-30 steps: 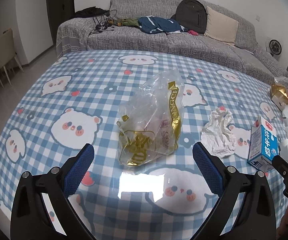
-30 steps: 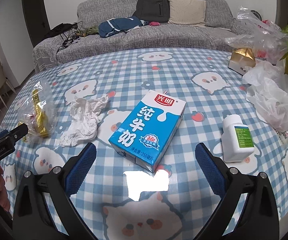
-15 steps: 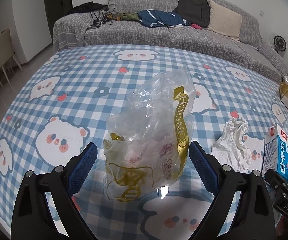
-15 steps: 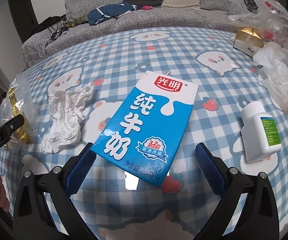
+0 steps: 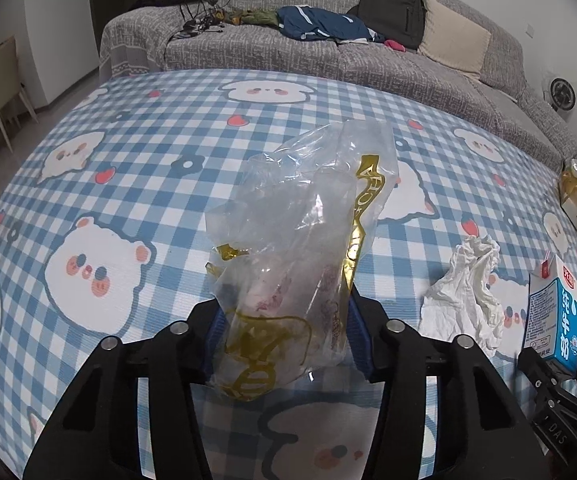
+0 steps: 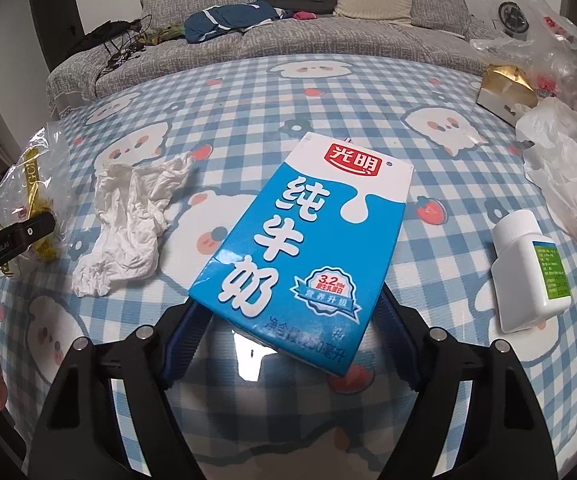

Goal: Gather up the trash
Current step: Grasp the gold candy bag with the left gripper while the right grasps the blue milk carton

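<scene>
A clear plastic bag with gold print (image 5: 288,240) stands on the blue checked tablecloth (image 5: 128,160). My left gripper (image 5: 284,320) has the bag's lower part between its blue pads; the jaws are closing and both pads touch the film. A blue and white milk carton (image 6: 304,240) lies flat on the cloth. My right gripper (image 6: 288,312) straddles its near end, jaws closing, pads against its two sides. The carton (image 5: 552,320) also shows at the right edge of the left wrist view, and the bag (image 6: 28,200) at the left edge of the right wrist view.
A crumpled white tissue (image 6: 128,216) lies between bag and carton. A white pill bottle (image 6: 528,264) lies right of the carton. Behind it sit loose plastic bags (image 6: 568,184) and a gold box (image 6: 504,88). A grey sofa (image 5: 328,48) runs behind the table.
Both grippers came down and forward over their items. The left jaws narrowed onto the bag, the right jaws narrowed onto the carton's near end.
</scene>
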`<state>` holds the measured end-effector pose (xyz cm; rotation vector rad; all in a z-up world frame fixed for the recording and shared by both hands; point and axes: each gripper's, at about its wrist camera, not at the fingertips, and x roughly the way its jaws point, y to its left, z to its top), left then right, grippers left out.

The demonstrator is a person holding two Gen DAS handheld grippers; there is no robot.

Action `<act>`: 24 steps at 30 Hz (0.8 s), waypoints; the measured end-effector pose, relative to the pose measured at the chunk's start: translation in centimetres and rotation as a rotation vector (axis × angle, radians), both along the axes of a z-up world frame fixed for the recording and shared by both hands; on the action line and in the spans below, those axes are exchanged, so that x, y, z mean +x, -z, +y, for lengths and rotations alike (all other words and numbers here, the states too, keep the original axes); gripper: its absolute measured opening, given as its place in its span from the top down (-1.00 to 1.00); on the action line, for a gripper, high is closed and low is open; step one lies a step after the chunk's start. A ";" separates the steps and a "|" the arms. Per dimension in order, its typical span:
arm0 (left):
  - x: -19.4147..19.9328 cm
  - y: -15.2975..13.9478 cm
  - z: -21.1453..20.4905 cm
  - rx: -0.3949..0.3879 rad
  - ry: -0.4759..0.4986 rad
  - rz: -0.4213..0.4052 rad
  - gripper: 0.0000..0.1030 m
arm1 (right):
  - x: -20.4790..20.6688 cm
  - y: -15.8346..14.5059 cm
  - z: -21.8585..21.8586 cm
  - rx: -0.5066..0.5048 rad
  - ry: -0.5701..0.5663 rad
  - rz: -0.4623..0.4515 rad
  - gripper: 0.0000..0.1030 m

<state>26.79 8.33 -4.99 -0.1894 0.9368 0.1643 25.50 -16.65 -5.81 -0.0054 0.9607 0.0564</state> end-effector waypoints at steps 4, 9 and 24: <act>-0.1 0.1 -0.4 0.007 0.005 -0.002 0.32 | -0.1 -0.1 -0.2 0.006 -0.010 -0.002 -0.44; -0.6 0.0 -1.0 0.031 0.003 -0.007 0.37 | -0.3 -0.1 -0.5 0.009 -0.013 -0.004 -0.42; -4.4 -1.1 -1.5 0.036 0.005 -0.009 0.38 | -2.7 -1.1 -0.6 0.017 -0.033 -0.027 -0.40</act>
